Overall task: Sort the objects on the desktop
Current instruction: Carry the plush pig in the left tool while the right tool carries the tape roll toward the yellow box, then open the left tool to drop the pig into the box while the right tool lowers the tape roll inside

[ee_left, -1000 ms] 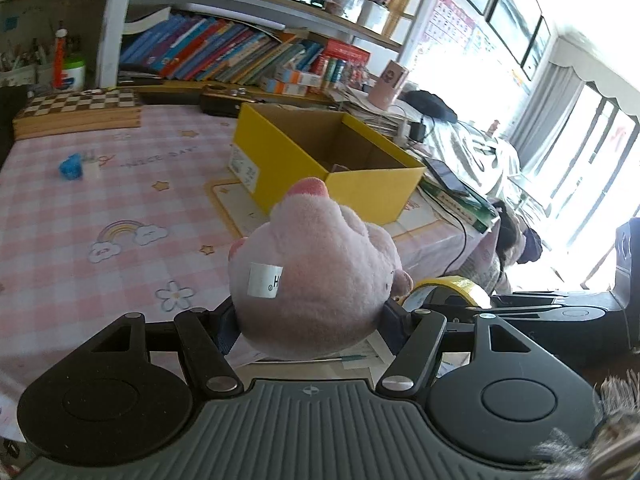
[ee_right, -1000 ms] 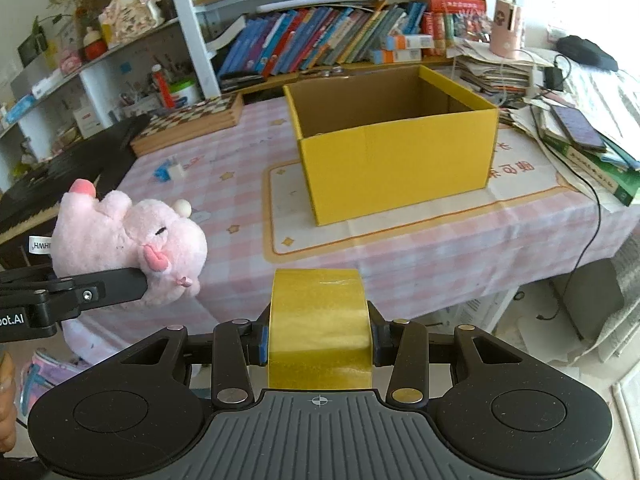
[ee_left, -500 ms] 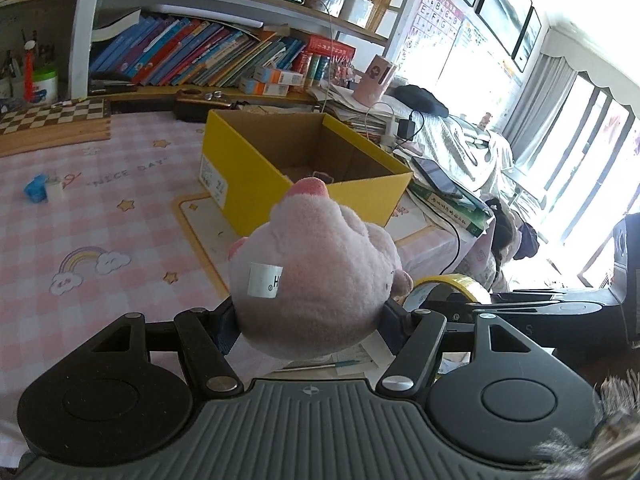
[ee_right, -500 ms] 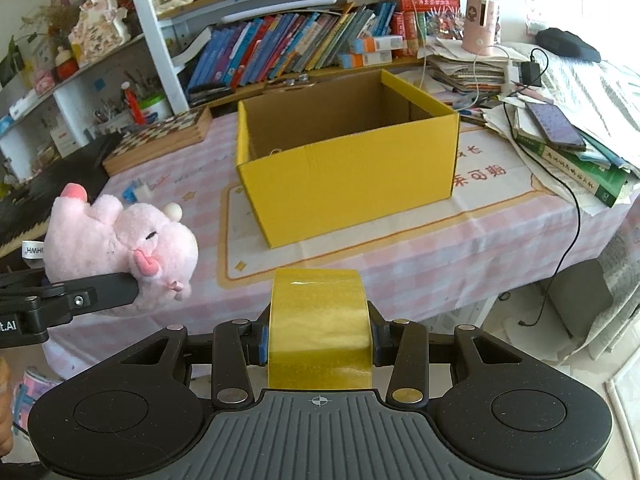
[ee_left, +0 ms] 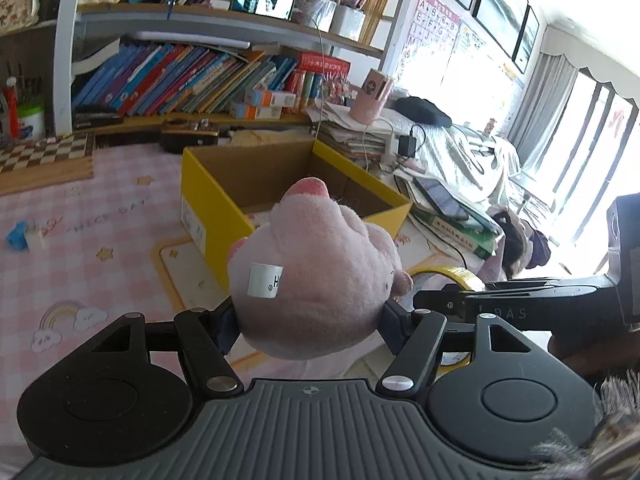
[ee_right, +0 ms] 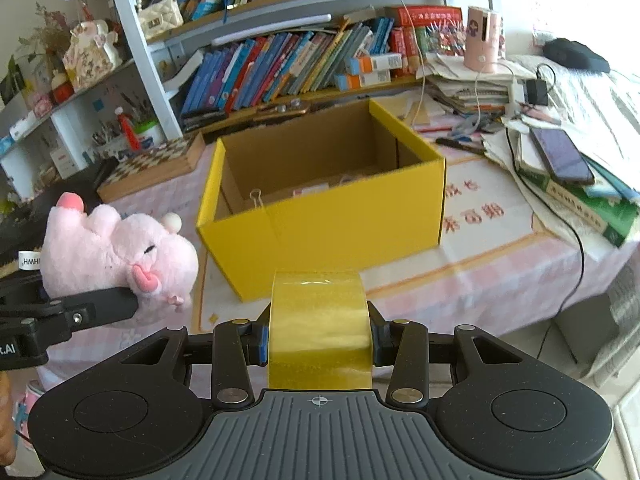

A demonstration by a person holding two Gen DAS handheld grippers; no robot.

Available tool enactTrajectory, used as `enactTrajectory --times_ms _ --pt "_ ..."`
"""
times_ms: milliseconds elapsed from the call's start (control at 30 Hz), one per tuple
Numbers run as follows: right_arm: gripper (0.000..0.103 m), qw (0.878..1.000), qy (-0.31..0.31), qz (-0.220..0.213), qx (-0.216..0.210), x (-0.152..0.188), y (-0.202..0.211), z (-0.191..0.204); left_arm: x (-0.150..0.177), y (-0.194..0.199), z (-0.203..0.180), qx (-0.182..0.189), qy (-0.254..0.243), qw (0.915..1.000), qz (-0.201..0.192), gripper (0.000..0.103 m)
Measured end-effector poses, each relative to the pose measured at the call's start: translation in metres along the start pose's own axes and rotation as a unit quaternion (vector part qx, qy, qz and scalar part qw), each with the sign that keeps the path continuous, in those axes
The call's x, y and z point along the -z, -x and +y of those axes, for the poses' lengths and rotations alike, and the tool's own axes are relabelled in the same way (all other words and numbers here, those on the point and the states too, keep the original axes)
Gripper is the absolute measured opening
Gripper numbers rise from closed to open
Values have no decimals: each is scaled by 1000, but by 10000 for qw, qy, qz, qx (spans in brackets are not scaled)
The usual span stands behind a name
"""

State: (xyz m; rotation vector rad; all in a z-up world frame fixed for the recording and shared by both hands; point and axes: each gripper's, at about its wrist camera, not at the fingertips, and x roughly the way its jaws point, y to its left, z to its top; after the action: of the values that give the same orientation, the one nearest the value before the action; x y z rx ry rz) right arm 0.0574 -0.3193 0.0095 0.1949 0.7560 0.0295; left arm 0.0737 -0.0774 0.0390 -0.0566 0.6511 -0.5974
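My left gripper (ee_left: 308, 320) is shut on a pink plush pig (ee_left: 316, 280) with a white label, held in the air in front of the table's near edge. The pink plush pig (ee_right: 116, 252) also shows at the left of the right wrist view, clamped by the left gripper's fingers (ee_right: 96, 308). My right gripper (ee_right: 318, 344) is shut on a roll of yellow tape (ee_right: 319, 328), held on edge. The yellow tape (ee_left: 448, 276) peeks out behind the pig in the left wrist view. An open yellow cardboard box (ee_right: 320, 216) stands on the table ahead of both grippers, with a binder clip (ee_right: 256, 196) and small items inside.
The table has a pink checked cloth (ee_left: 80, 240) with a small blue object (ee_left: 18, 234) at the left. A chessboard box (ee_right: 156, 168) lies behind. Stacked books, a phone (ee_right: 560, 156) and cables crowd the right side. Bookshelves (ee_right: 300, 60) stand behind the table.
Both grippers have moved toward the yellow box with their loads; the box looks larger and closer in both views. Neither grip has changed.
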Motion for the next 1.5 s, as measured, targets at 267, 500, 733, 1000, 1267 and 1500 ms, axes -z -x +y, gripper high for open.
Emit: enactTrajectory --times_ms 267,500,733,1000,1267,1500 --pt "42 9989 316 -251 -257 -42 -12 -18 -21 -23 -10 -254 91 9992 -287 65" --pt "42 9959 666 -393 -466 -77 -30 -30 -45 -49 -16 -509 156 9974 -479 65" --pt "42 9925 911 -525 -627 -111 -54 -42 -67 -88 -16 -891 -30 9950 -450 65" --pt "42 9891 1176 -428 -779 -139 -98 -43 -78 -148 -16 -1278 -652 9896 69 66" --pt "42 9834 1603 -81 -846 -150 -148 -27 -77 -199 -14 -1586 -912 9814 585 69" --pt "42 9781 1845 485 -837 -155 -196 -17 -80 -203 -20 -1865 -1129 9748 482 87"
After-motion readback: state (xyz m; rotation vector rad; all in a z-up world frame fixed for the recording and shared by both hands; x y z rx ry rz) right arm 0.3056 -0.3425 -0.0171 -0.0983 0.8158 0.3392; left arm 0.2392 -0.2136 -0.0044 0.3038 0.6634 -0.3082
